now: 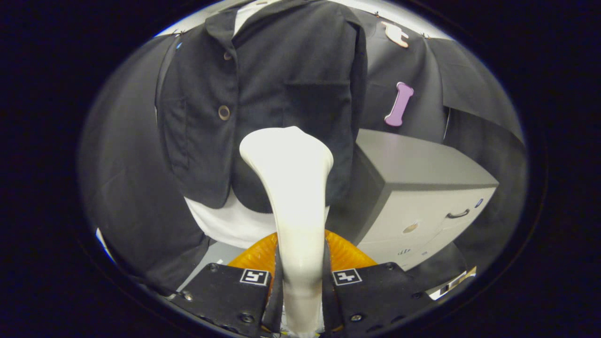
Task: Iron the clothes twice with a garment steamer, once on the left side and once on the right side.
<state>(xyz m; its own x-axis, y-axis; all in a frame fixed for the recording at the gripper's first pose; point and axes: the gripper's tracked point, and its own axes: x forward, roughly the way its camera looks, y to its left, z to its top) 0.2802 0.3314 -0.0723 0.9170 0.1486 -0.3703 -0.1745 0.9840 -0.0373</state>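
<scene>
Gripper view: tool [300,281] clenched on the white steamer [291,197], both fingers [225,293] pressing its handle from either side. Steamer head rises just ahead of the fingers, up against the lower front of the black jacket [263,94], near the middle and under the chest pocket [317,105]; contact or small gap, cannot tell. White garment [220,225] hangs below the jacket hem. Grey cabinet [422,188] stands just beside the jacket.

Risks, as judged: smooth tapered handle could slip or twist in the grip; head could snag the hem or a button [224,112]; a wide pass could knock the cabinet.
</scene>
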